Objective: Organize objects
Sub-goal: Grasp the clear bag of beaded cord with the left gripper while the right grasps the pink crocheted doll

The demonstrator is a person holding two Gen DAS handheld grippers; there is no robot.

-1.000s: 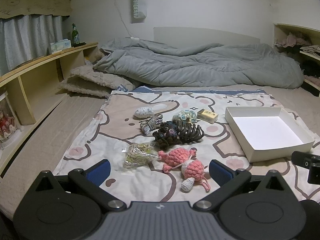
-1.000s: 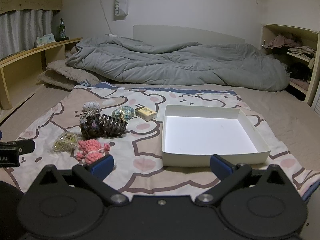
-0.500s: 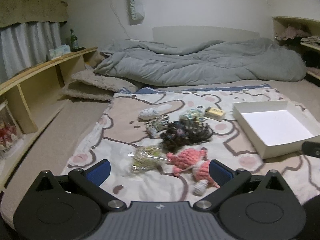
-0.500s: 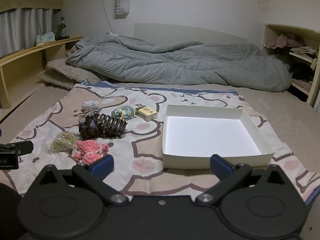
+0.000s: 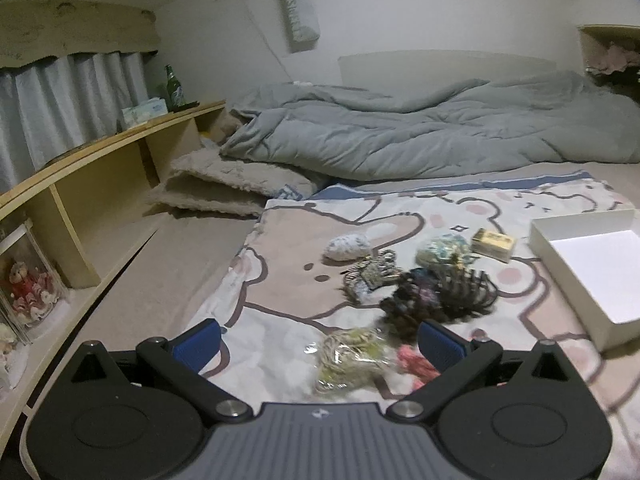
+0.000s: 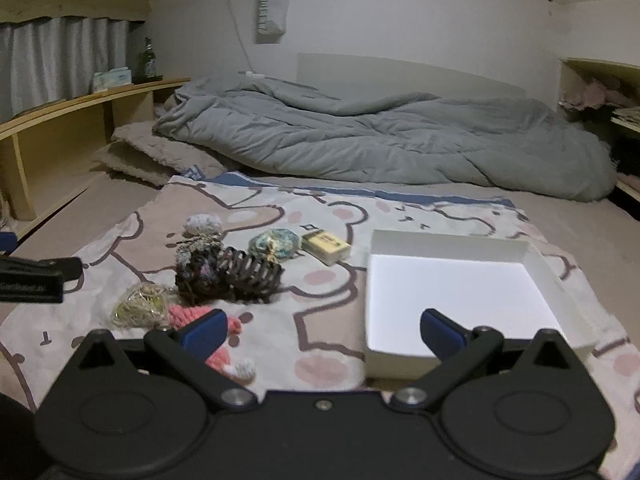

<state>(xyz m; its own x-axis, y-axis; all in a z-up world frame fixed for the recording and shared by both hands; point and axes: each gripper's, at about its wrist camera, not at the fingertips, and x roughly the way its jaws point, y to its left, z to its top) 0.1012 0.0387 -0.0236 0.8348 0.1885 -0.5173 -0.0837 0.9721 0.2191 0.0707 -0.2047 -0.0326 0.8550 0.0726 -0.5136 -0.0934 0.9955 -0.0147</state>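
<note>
Several small items lie in a cluster on a patterned blanket [image 6: 320, 216]: a brown claw hair clip [image 6: 252, 274], a dark scrunchie [image 6: 200, 276], a yellow box [image 6: 325, 246], a teal scrunchie [image 6: 275, 243], a bag of rubber bands [image 5: 352, 354] and pink crochet toys [image 6: 192, 314]. An empty white box [image 6: 460, 292] sits to their right. My left gripper [image 5: 318, 342] is open and empty, just short of the rubber band bag. My right gripper [image 6: 322, 330] is open and empty, between the cluster and the white box.
A grey duvet [image 6: 380, 144] lies across the back of the bed. A wooden shelf [image 5: 100, 168] runs along the left with a green bottle [image 5: 174, 88] and a tissue box [image 5: 144, 110]. A folded fuzzy blanket [image 5: 228, 188] lies beside it.
My left gripper has moved forward and swung left, so the cluster now sits to its right. My right gripper has moved forward toward the box and items.
</note>
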